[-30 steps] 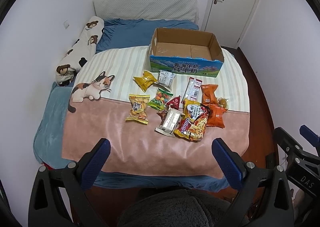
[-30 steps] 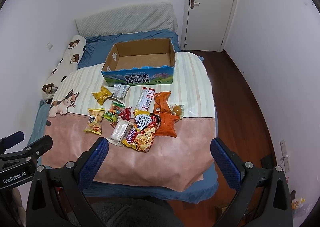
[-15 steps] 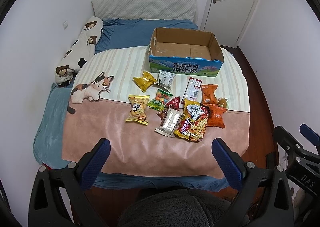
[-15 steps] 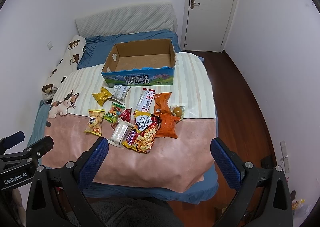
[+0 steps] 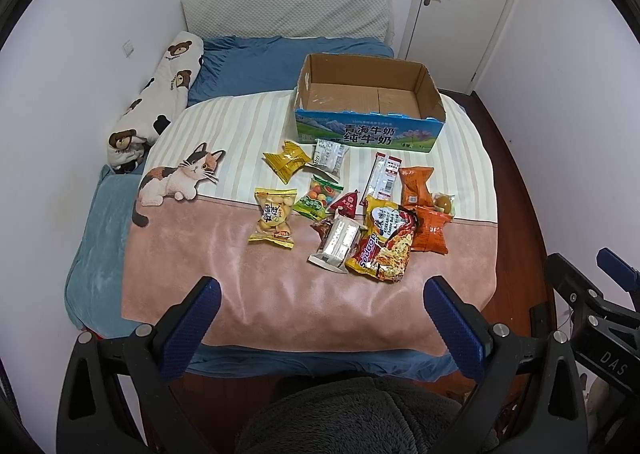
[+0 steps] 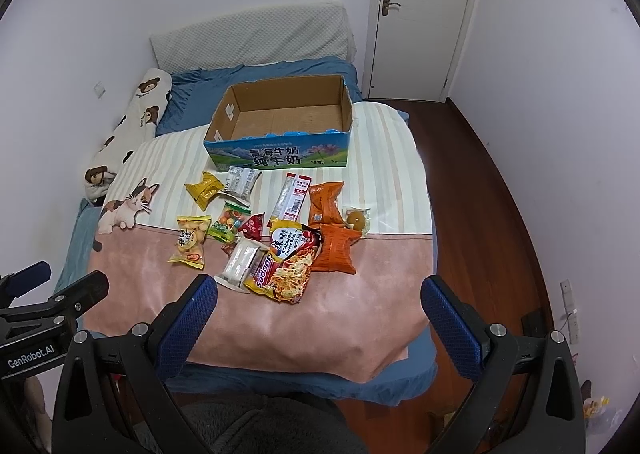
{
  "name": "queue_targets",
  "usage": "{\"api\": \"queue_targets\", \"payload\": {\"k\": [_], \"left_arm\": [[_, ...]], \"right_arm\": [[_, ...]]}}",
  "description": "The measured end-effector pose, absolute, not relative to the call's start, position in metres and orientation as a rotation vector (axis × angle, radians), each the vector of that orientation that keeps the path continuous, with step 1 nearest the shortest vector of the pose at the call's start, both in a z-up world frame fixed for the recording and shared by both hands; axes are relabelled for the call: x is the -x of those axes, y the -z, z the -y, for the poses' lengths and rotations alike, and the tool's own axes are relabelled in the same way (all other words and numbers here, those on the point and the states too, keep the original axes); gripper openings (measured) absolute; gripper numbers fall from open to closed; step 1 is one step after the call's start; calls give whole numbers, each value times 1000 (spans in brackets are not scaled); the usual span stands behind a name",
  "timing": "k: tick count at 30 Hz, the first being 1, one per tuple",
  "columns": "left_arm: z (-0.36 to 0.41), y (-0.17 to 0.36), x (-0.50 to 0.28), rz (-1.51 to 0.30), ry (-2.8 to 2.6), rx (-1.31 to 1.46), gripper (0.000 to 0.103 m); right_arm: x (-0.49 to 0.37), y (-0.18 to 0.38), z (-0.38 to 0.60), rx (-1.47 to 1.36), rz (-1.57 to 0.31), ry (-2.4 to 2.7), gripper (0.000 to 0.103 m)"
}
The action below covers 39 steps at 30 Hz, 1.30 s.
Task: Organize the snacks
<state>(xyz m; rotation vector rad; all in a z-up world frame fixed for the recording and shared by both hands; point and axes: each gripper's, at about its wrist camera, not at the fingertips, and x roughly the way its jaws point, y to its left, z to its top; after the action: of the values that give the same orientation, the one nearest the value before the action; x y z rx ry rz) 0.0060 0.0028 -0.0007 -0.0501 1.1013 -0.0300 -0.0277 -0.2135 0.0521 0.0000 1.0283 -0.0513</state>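
Well, nothing is getting packed yet
Both the left gripper [image 5: 320, 312] and right gripper [image 6: 320, 308] are hovering spread wide and empty; the cardboard box [image 5: 370, 104] is sitting bare, all snacks [image 5: 352, 210] lying on the blanket [image 5: 248, 294]

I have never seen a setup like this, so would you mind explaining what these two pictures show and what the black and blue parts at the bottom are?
There is no robot here: a person holds a two-finger gripper in each hand, and each carries a fisheye camera looking along its fingers. One picture is from the left gripper, the other from the right gripper. The blue pads are the fingers; both grippers are open and hold nothing. Ahead is a bed with a blanket showing a cartoon cat. On it lie snack packets, including a noodle packet and a yellow biscuit bag. Behind them stands an open cardboard box, with no snacks inside, presumably where they go.
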Motion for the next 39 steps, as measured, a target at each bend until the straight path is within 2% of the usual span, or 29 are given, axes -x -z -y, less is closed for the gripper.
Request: {"api": "queue_targets", "payload": {"k": [22, 26, 29, 32, 39], "left_arm": [[0, -5, -8, -1096, 38, 44, 103], [-2, 2, -16, -1064, -12, 33, 103], [-5, 21, -32, -1025, -93, -18, 103], [-9, 56, -54, -1043, -160, -82, 103], [-12, 163, -105, -1226, -188, -154, 103]], "right_arm": [[29, -53, 213, -22, -1018, 51, 103], [16, -36, 221, -71, -1037, 44, 103], [-7, 1, 227, -115, -1086, 14, 103], [-37, 61, 230, -174, -1179, 12, 103], [-103, 213, 225, -266, -1379, 46, 103]]}}
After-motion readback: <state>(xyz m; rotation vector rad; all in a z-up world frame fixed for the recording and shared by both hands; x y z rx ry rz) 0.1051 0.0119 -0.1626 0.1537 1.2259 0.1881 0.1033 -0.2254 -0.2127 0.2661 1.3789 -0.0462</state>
